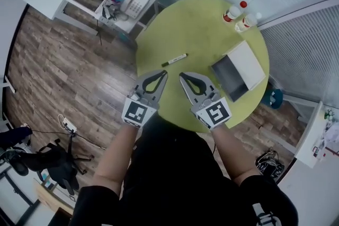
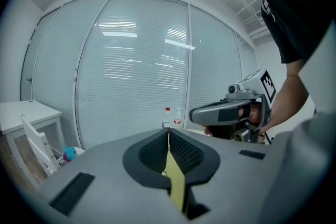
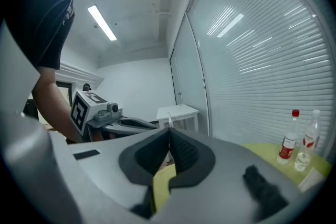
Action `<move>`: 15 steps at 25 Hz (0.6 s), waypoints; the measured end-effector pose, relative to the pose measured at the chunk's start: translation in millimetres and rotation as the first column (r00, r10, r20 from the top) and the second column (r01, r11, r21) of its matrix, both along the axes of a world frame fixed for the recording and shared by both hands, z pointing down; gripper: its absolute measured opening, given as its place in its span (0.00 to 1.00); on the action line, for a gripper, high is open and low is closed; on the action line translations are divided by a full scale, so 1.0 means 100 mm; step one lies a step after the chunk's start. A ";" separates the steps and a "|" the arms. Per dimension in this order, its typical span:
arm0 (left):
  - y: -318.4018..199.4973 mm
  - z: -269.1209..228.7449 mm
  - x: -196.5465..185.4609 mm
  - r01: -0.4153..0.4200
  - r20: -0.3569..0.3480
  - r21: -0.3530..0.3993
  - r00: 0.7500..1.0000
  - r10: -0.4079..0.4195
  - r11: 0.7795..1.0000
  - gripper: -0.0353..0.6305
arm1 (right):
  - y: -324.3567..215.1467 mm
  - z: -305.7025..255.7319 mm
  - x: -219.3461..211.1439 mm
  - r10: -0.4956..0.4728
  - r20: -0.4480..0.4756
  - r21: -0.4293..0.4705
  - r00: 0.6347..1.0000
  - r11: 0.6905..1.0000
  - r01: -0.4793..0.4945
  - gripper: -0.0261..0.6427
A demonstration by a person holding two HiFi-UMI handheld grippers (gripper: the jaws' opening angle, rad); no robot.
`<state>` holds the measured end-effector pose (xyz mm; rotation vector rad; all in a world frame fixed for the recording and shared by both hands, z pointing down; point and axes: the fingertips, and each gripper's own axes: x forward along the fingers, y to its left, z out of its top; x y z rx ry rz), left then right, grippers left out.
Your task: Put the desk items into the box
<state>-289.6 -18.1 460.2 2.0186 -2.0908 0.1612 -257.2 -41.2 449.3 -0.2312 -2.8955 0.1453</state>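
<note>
A dark marker pen (image 1: 174, 59) lies on the round yellow-green table (image 1: 196, 29), just beyond both grippers. An open grey box (image 1: 231, 78) with its white lid (image 1: 247, 64) beside it sits at the table's right. My left gripper (image 1: 164, 72) hovers over the near table edge, jaws shut and empty; its tips (image 2: 168, 129) meet in the left gripper view. My right gripper (image 1: 181, 74) is beside it, also shut with nothing in it; its tips (image 3: 169, 127) touch in the right gripper view. Each gripper shows in the other's view.
Two small bottles (image 1: 233, 12) (image 3: 286, 143) stand at the table's far right edge. A white side table (image 1: 127, 5) with a phone is behind the table at left. Window blinds run along the right. A tripod and cables lie on the wood floor at left.
</note>
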 end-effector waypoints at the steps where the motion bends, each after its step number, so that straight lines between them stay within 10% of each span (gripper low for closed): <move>1: -0.04 0.09 -0.03 -0.008 -0.003 -0.016 1.000 0.008 1.000 0.07 | -0.02 0.06 -0.03 0.008 -0.004 0.002 1.000 1.000 -0.008 0.07; 15: -0.55 1.34 -0.43 -0.070 -0.034 -0.208 0.997 0.064 0.976 0.08 | -0.36 1.15 -0.40 0.082 -0.141 0.027 0.987 0.997 -0.079 0.07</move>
